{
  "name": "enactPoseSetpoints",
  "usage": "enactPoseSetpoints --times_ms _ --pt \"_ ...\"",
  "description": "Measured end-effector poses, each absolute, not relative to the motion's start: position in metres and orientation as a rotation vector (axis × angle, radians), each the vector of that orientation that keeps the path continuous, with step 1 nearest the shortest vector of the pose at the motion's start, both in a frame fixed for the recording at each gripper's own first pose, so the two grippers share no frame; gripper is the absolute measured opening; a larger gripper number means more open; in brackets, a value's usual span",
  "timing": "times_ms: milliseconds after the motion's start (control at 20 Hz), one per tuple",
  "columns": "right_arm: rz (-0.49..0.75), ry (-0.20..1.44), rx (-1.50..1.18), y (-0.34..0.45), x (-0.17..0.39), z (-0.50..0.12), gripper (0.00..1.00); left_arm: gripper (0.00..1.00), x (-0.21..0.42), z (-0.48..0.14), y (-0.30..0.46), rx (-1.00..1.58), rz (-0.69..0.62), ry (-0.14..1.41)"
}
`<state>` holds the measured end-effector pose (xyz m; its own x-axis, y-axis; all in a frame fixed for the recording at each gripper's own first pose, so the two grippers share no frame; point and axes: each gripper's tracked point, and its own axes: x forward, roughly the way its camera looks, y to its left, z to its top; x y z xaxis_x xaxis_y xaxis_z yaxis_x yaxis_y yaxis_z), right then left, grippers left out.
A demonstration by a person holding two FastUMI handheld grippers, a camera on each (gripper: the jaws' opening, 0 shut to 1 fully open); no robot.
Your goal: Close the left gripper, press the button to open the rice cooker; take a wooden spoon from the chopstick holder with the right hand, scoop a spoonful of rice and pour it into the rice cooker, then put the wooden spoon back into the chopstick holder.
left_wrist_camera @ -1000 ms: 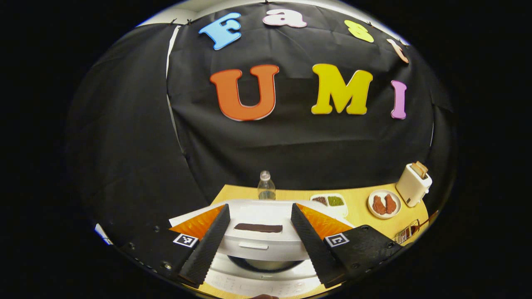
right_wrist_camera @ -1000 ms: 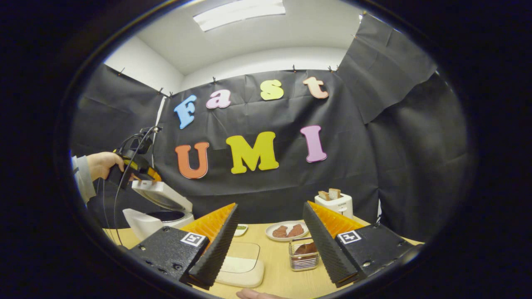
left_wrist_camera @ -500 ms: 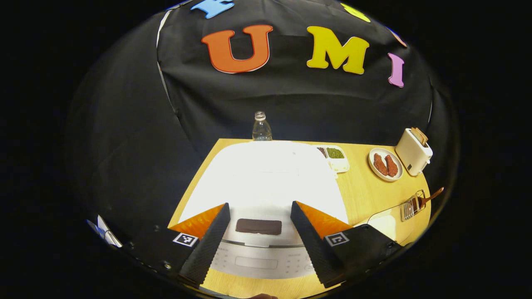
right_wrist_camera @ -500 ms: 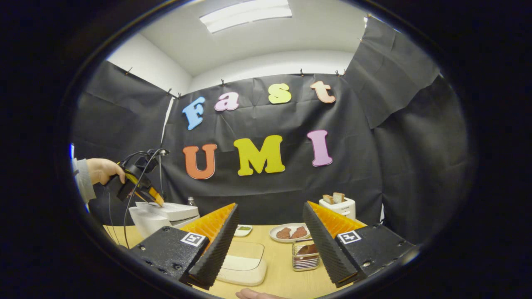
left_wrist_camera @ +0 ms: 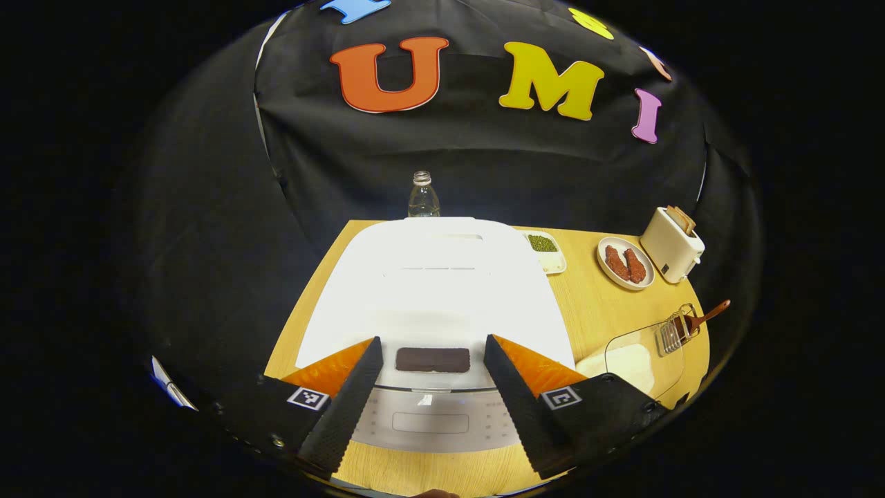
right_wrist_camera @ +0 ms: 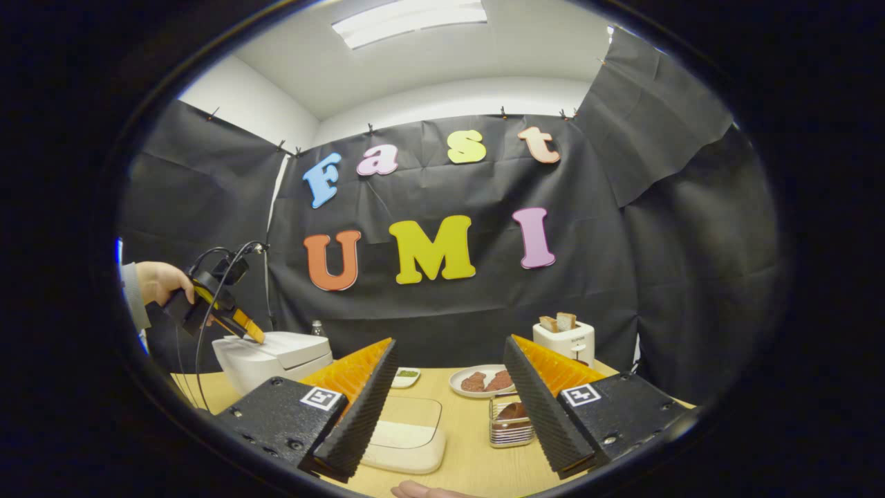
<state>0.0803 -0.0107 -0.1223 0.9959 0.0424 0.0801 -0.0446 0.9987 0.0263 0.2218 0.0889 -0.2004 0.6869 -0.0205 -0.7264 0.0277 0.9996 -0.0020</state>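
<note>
Below your left gripper [left_wrist_camera: 430,377], jaws apart and empty, sits the white rice cooker [left_wrist_camera: 435,290] with its lid down on the light wooden surface [left_wrist_camera: 601,311]. Your right gripper [right_wrist_camera: 446,408], jaws also apart and empty, hangs before the wire chopstick holder [right_wrist_camera: 510,422] holding the brown wooden spoon [left_wrist_camera: 705,318], beside the clear-lidded white rice box [right_wrist_camera: 408,436].

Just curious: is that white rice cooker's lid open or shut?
Shut: the rice cooker lid lies flat on its body, no pot showing.
</note>
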Motion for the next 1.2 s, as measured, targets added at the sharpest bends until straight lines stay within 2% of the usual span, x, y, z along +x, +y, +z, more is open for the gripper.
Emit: enactPoseSetpoints --times_ms 50,150,750,1050,1200 --pt "0.051 -0.079 0.02 -0.007 0.08 -0.123 1.0 1.0 0.228 -0.195 0.09 0.01 -0.024 0.765" --pt "0.058 -0.079 0.004 -0.002 0.08 -0.124 1.0 0.97 0.232 -0.196 0.091 0.011 -0.022 0.738" --pt "0.078 -0.057 -0.017 0.007 0.078 -0.129 1.0 0.98 0.24 -0.193 0.094 -0.001 0.027 0.581" --pt "0.053 -0.063 -0.042 0.001 0.073 -0.125 1.0 0.96 0.236 -0.155 0.097 0.0 0.084 0.425" --pt "0.03 -0.052 -0.054 -0.001 0.069 -0.125 1.0 0.95 0.215 -0.121 0.076 0.005 0.057 0.33"
